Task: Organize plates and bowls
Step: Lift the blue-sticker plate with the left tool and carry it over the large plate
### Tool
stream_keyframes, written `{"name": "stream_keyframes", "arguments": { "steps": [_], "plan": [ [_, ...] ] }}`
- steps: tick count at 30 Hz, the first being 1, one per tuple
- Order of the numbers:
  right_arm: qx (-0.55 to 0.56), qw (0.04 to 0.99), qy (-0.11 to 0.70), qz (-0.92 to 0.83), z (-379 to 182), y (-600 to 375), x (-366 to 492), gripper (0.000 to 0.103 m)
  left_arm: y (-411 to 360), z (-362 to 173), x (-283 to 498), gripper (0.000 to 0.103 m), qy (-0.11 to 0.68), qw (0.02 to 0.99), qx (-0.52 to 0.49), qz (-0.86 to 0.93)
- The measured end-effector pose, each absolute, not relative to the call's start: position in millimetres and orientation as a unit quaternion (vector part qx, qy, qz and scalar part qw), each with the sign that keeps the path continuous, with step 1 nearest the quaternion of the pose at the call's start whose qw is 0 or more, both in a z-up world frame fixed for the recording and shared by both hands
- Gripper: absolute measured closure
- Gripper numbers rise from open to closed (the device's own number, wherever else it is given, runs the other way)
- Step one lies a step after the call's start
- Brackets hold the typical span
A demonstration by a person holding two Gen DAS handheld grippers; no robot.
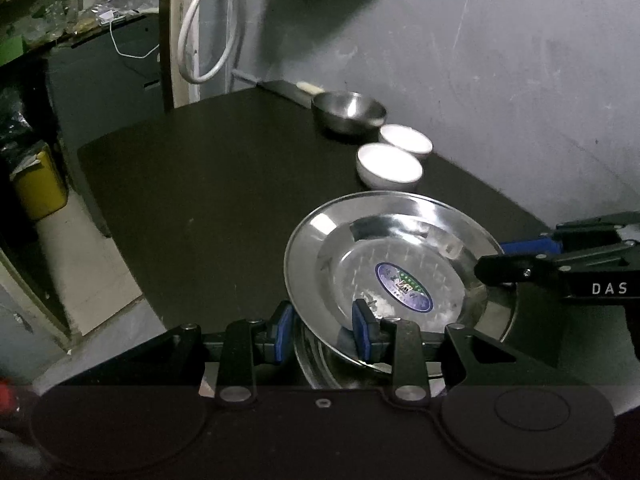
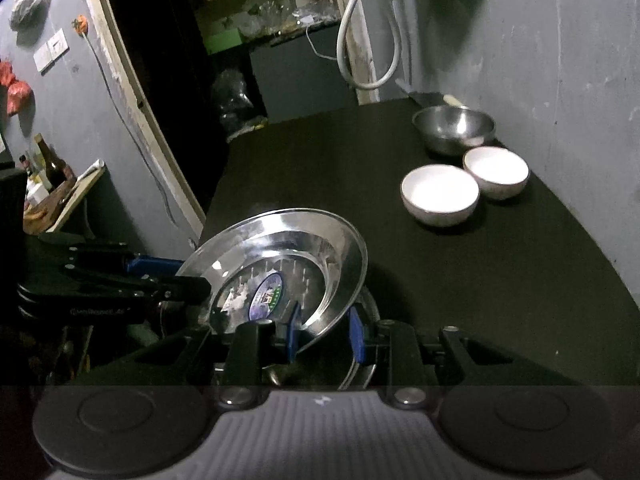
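A steel plate with an oval sticker [image 1: 396, 256] [image 2: 288, 264] is tilted above another steel plate [image 1: 320, 364] [image 2: 360, 364] at the near edge of the dark table [image 1: 220, 200]. My left gripper [image 1: 324, 334] straddles the upper plate's near rim, jaws apart with a gap to the rim. My right gripper [image 2: 326, 330] straddles its opposite rim the same way, and it shows at the right of the left wrist view [image 1: 500, 260]. Two white bowls [image 1: 390, 166] [image 1: 406, 139] [image 2: 440, 194] [image 2: 496, 171] and a steel bowl [image 1: 349, 111] [image 2: 454, 126] stand along the far wall.
A white cable loop [image 1: 200, 40] hangs at the wall corner. A yellow bin [image 1: 40, 188] stands on the floor left of the table. A shelf with bottles [image 2: 44, 176] is at the left in the right wrist view.
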State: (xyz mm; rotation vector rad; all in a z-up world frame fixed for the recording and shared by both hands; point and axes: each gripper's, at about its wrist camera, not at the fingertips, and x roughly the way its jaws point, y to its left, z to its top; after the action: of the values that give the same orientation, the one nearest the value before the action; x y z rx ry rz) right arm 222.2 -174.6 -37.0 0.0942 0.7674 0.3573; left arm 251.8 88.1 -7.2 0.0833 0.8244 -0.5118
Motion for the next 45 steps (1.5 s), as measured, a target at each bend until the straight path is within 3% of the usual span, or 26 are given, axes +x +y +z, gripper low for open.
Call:
{"name": "stream_keyframes", "arguments": {
  "steps": [45],
  "plan": [
    [0.007,0.886,0.437,0.155,-53.6,-159.4,215.8,0.068,74.0,-24.5,244.2,0.068,0.432,0.862,0.093,-0.248]
  ]
}}
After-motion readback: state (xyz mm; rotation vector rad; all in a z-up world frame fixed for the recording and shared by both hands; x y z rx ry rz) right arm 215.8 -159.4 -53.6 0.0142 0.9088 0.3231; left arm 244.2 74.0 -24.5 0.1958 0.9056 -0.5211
